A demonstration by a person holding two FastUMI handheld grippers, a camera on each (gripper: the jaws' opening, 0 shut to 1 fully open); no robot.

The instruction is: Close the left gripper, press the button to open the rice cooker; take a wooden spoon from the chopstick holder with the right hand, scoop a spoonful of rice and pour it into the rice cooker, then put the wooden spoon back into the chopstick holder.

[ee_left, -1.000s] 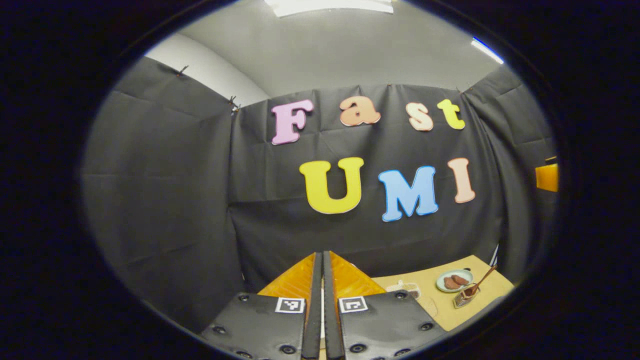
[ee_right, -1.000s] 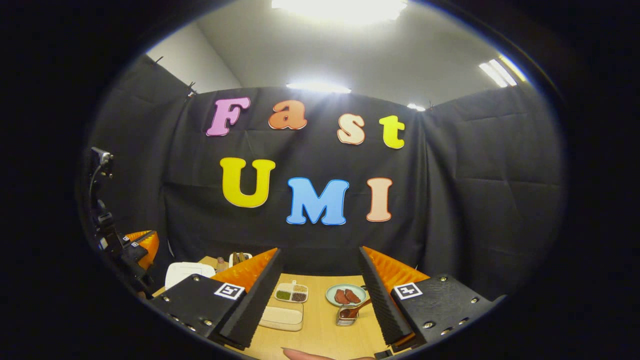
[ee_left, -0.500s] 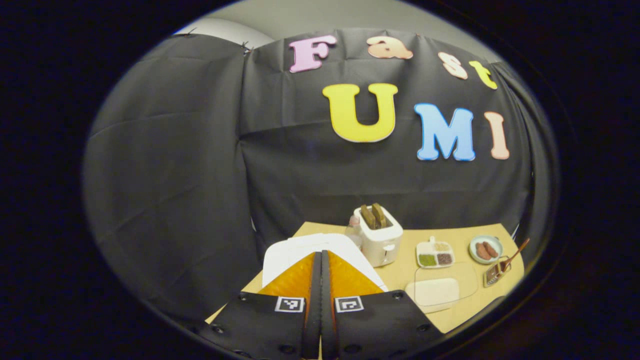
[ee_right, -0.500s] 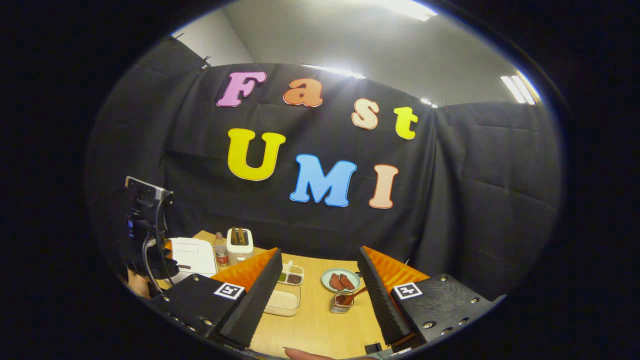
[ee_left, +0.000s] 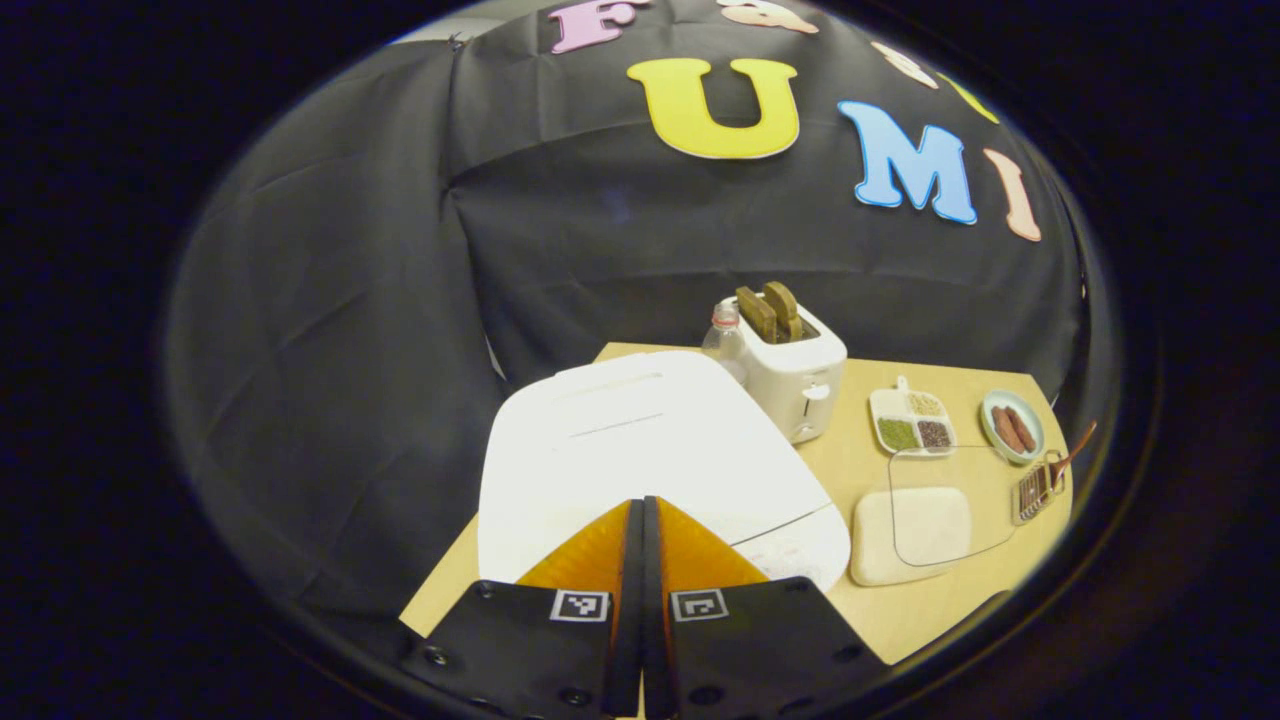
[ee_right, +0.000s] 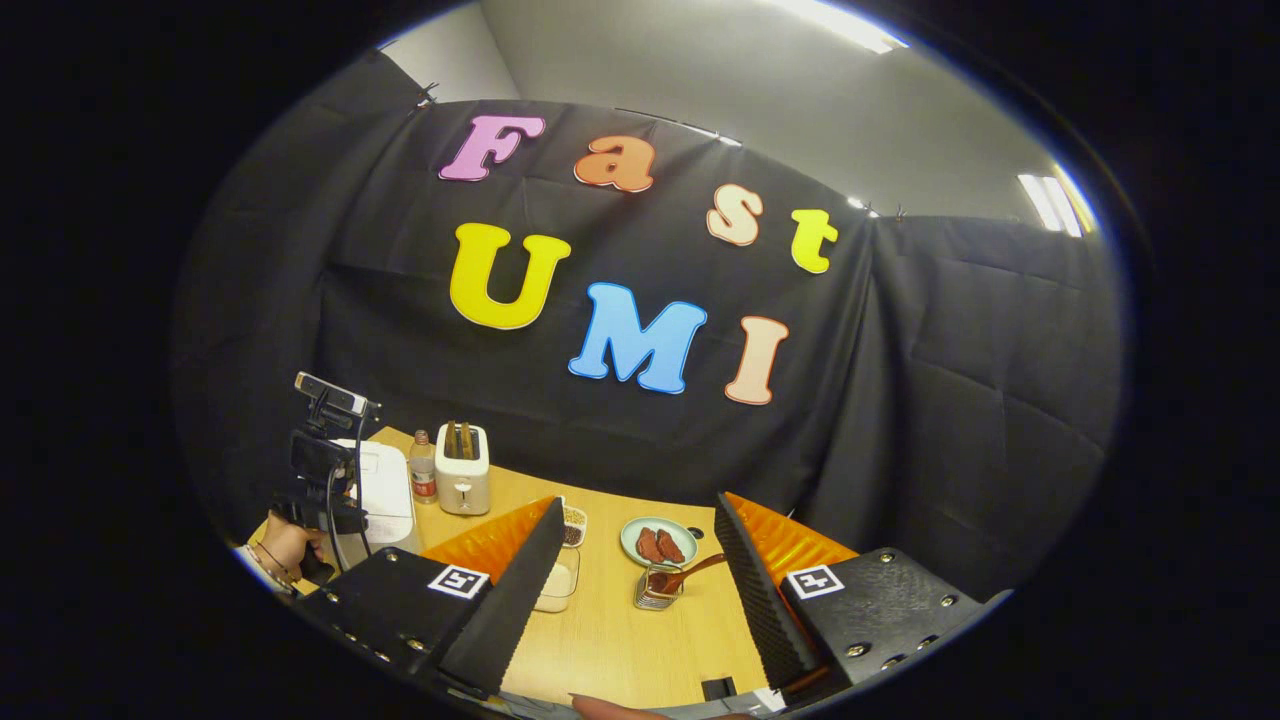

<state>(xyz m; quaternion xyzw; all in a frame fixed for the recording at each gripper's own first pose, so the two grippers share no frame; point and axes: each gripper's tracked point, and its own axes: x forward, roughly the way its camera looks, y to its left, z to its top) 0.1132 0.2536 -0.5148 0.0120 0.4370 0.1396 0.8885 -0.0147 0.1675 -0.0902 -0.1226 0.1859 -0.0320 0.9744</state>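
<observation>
White toaster [ee_left: 797, 372] behind rice cooker [ee_left: 640, 450]

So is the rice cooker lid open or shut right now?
Shut. In the left gripper view the rice cooker shows its flat white lid lying down, with the closed left gripper poised over its front.

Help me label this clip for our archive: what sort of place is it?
Likely a staged kitchen set in a cloth-walled recording booth, not a real home. A wooden table holds a white rice cooker, a toaster and a plate of food, backed by black cloth.
</observation>
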